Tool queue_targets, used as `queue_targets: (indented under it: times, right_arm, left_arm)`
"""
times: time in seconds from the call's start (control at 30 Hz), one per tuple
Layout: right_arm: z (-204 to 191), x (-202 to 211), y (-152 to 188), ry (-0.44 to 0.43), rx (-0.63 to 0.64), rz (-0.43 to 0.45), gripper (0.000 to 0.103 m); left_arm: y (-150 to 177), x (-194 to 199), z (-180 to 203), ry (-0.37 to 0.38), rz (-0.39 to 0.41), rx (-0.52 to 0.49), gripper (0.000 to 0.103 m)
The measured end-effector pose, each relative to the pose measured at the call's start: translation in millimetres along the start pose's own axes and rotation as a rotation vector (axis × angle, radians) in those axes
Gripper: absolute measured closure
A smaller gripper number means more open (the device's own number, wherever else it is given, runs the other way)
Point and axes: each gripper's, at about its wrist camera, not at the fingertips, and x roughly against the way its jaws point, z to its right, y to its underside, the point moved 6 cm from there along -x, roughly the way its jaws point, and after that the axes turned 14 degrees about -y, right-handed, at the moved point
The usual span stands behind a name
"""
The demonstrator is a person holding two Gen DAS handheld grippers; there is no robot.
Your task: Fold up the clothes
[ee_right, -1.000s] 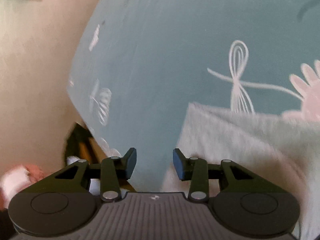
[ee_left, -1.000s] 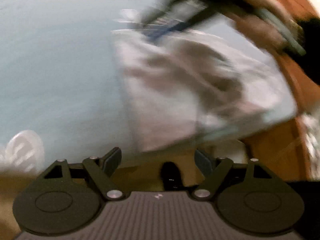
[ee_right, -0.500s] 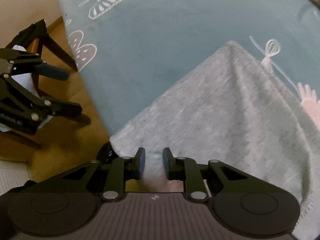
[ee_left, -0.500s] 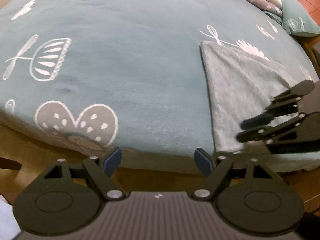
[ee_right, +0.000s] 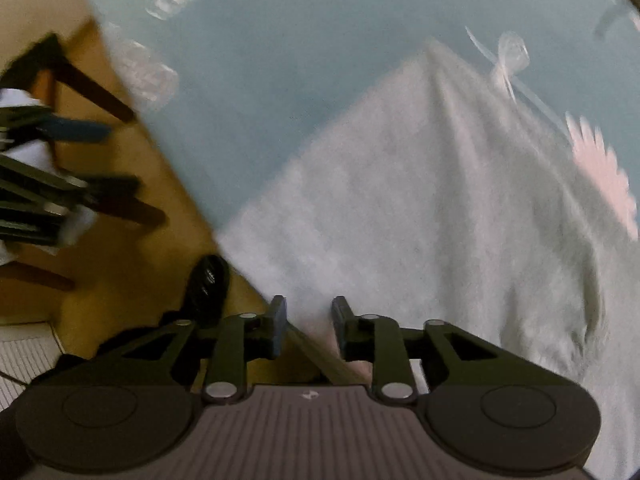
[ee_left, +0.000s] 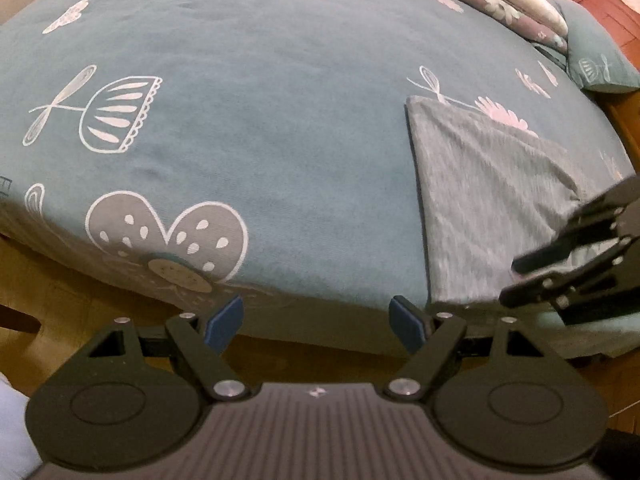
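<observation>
A: Where does the garment lie?

B: The folded grey garment (ee_left: 488,200) sits on the bed (ee_left: 256,128), right of centre in the left wrist view, its lower edge reaching the near edge of the mattress. In the right wrist view it fills the middle and right of the frame (ee_right: 420,208), with one corner pointing to the upper middle.

A: And the bed itself?

B: It wears a teal cover with white flower drawings. A pillow (ee_left: 600,60) in the same teal lies at the upper right of the left wrist view, next to a rolled quilt (ee_left: 516,4). A wooden floor (ee_left: 72,280) shows below the bed's edge.

A: How does the left gripper stand?

B: The left gripper (ee_left: 318,322) is spread wide with nothing between its blue pads, over the near edge of the bed and just left of the garment's lower corner.

A: The right one?

B: The right gripper (ee_right: 308,326) points down at the garment's near corner, where the bed's edge crosses the frame. Its jaws are opening; the garment's edge lies under the gap, and the pads do not press on it. From the left wrist view it enters at the right edge (ee_left: 520,276), over the garment's lower right part.

A: Anything else?

B: That view is blurred. Dark furniture legs (ee_right: 92,92) stand on the floor at the left.
</observation>
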Motion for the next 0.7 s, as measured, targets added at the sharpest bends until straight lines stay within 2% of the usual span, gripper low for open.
queue_targets:
  times: [0.03,0.07,0.13,0.23,0.3,0.4,0.57,0.7]
  right_arm:
    - [-7.9,3.6,-2.3,-0.009,0.032,0.019,0.044]
    - [-16.0,3.1,-3.1,0.005,0.085,0.028,0.040]
    - [-35.2,-14.8,-7.5,0.046,0.230,-0.007,0.041]
    - [-39.8,-34.4,6.2,0.216,0.410,-0.095,0.048]
    - [-42.0,-30.0,9.2,0.270,0.469,-0.082,0.049]
    - [-45.8,-25.7,1.4,0.275,0.457,-0.062,0.049]
    - [-55.8,-48.4,-27.9,0.294,0.457,-0.047,0.049]
    - [-51.6,-43.8,-29.9,0.271,0.416,-0.042,0.049]
  left_arm:
    - [0.6,-1.2,-0.9,-0.001,-0.006,0.004,0.023]
    - [1.3,-2.6,-1.8,-0.003,-0.012,0.009,0.023]
    - [0.8,-3.2,-0.8,0.006,-0.018,0.019,0.023]
    - [2.5,-1.2,5.9,0.037,-0.015,0.020,0.023]
    - [5.9,-3.6,15.1,0.062,-0.030,0.018,0.023]
    - [12.2,-11.8,31.3,0.086,-0.059,0.014,0.023]
    - [21.5,-21.1,57.7,0.131,-0.093,0.050,0.023]
    - [23.3,-22.7,70.7,0.127,-0.072,0.070,0.024]
